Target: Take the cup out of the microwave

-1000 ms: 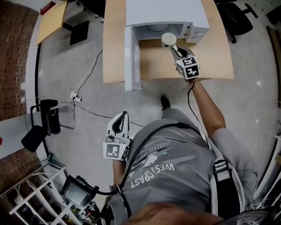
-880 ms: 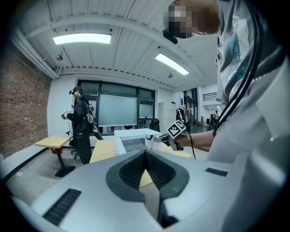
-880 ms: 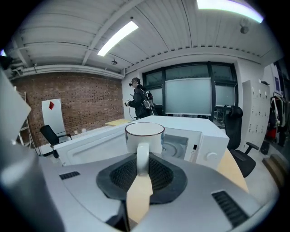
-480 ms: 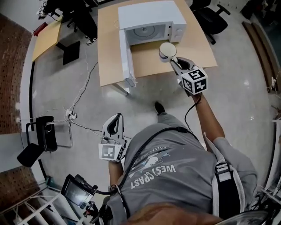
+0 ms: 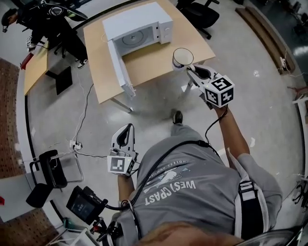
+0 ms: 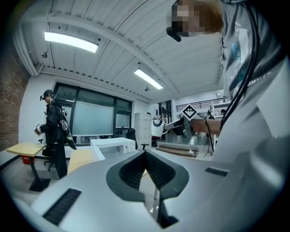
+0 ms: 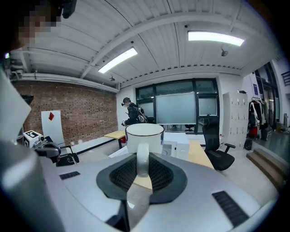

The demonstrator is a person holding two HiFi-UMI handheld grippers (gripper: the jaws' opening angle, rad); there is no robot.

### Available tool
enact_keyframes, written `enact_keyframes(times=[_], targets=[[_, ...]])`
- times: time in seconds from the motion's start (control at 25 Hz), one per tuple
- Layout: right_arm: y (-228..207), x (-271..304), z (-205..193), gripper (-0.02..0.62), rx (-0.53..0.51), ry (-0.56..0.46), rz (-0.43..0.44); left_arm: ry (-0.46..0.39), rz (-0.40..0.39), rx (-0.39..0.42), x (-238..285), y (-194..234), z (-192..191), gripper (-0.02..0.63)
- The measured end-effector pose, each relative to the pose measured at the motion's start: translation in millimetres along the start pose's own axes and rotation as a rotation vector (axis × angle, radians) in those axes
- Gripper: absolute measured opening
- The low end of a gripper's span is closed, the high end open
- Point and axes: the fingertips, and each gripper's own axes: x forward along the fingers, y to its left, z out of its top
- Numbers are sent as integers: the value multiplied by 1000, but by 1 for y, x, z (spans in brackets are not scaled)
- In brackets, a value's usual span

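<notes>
A white cup with a dark rim hangs in the air over the wooden table's near edge. My right gripper is shut on its handle. In the right gripper view the cup stands upright just past the jaws, and the right gripper has the handle pinched between its pads. The white microwave sits on the table behind, with its door swung open and its cavity empty. My left gripper is low by my hip over the floor; its pads meet with nothing between them.
A person in black stands at the far left near a second desk. An office chair is behind the table. Cables and a black chair lie on the floor to my left.
The right gripper has carried the cup up and back from the microwave's mouth to the table's near edge. I have stepped away from the table. The left gripper has shifted slightly.
</notes>
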Motion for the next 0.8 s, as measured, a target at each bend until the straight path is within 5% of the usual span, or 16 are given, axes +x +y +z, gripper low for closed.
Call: enact_keyframes(times=[0.52, 0.8], targets=[[-106, -32, -12, 69, 98, 1, -123, 1, -211, -13, 85, -65, -5, 44], [-189, 19, -15, 69, 113, 19, -125, 59, -168, -2, 138, -63, -5, 43]])
